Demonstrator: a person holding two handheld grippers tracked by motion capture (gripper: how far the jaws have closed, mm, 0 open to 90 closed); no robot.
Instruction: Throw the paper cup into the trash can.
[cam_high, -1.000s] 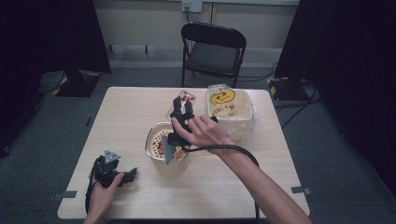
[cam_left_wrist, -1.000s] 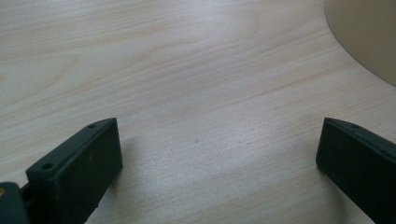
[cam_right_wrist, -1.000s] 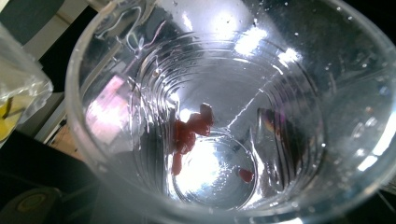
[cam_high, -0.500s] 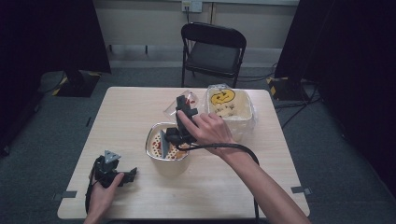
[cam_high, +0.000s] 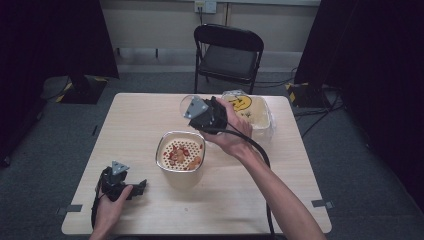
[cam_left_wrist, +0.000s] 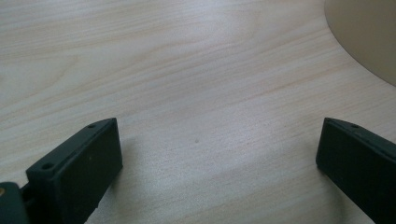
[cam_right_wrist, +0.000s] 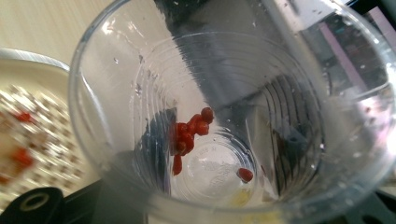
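The right tool (cam_high: 192, 107) holds a clear plastic cup (cam_right_wrist: 224, 116), red bits (cam_right_wrist: 189, 133) inside. The left tool (cam_high: 131, 189) is wide open, resting on the surface (cam_high: 140, 125).

You're at a pale wood-grain rectangular table (cam_high: 150, 120) on grey carpet floor (cam_high: 45, 145). Black folding metal chair (cam_high: 227, 55) sits just beyond the far edge, facing you. Black curtains (cam_high: 50, 40) hang left & right. Beige wall (cam_high: 150, 20) behind, w/ a white wall socket (cam_high: 205, 6) up top. Black cables (cam_high: 310, 107) trail across floor at right.
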